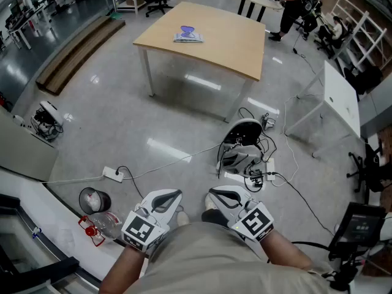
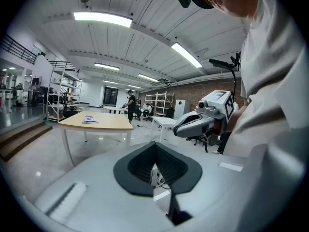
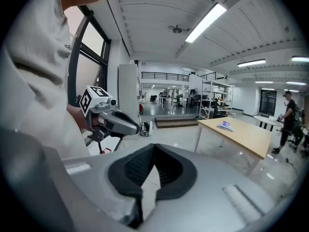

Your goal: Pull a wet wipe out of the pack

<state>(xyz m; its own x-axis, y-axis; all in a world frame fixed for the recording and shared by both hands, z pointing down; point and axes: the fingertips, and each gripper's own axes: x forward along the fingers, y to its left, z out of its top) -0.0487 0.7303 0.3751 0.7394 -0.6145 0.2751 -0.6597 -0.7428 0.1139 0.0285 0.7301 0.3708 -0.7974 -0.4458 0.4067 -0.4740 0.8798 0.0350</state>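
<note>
The wet wipe pack point(image 1: 188, 35) is a small blue-and-white packet lying on a light wooden table point(image 1: 233, 45) several steps ahead. It shows as a tiny packet in the left gripper view point(image 2: 89, 120) and in the right gripper view point(image 3: 225, 125). Both grippers are held low against the person's torso, far from the table. My left gripper point(image 1: 177, 193) point(image 2: 155, 144) is shut with nothing between its fingers. My right gripper point(image 1: 211, 192) point(image 3: 153, 146) is likewise shut and holds nothing. Each gripper appears in the other's view: the right one point(image 2: 203, 120), the left one point(image 3: 113, 120).
On the grey floor between me and the table lie a black-and-white device with tangled cables point(image 1: 242, 143) and a power strip point(image 1: 112, 174). A small bin point(image 1: 94, 199) and a plastic bottle point(image 1: 107, 224) sit at lower left. White tables point(image 1: 340, 97) stand to the right; a person point(image 1: 294, 8) stands beyond.
</note>
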